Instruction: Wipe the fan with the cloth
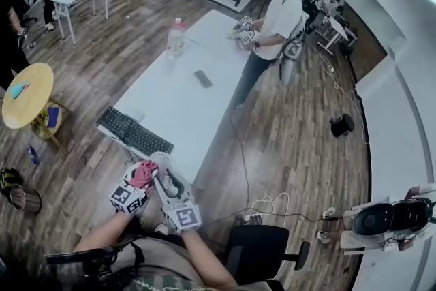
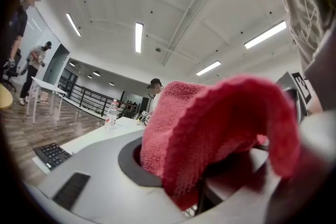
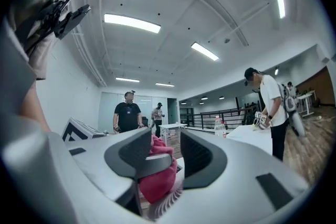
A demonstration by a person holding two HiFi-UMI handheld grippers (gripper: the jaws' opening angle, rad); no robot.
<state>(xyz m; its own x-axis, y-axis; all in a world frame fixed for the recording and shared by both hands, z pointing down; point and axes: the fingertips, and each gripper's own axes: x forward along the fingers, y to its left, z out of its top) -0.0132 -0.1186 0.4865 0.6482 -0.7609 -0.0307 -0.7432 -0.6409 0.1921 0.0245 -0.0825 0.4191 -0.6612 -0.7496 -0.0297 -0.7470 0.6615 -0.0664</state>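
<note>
Low in the head view, both grippers meet at the near end of the white table. My left gripper point(image 1: 139, 182) is shut on a red cloth point(image 1: 144, 174), which in the left gripper view bunches between the jaws and drapes over the right one as the cloth point(image 2: 220, 123). The cloth lies against the small white fan point(image 1: 161, 161). My right gripper point(image 1: 165, 179) is close beside it on the right. In the right gripper view its jaws point(image 3: 168, 157) stand open, with the cloth point(image 3: 157, 178) and the fan's ribbed white grille point(image 3: 165, 202) showing in the gap.
The long white table point(image 1: 184, 99) carries a black keyboard point(image 1: 135, 131), a dark phone point(image 1: 203, 78) and a plastic bottle point(image 1: 176, 37). A person point(image 1: 276, 17) stands at its far right side. A black office chair point(image 1: 262, 249) and floor cables lie to my right, a round yellow table point(image 1: 27, 95) to my left.
</note>
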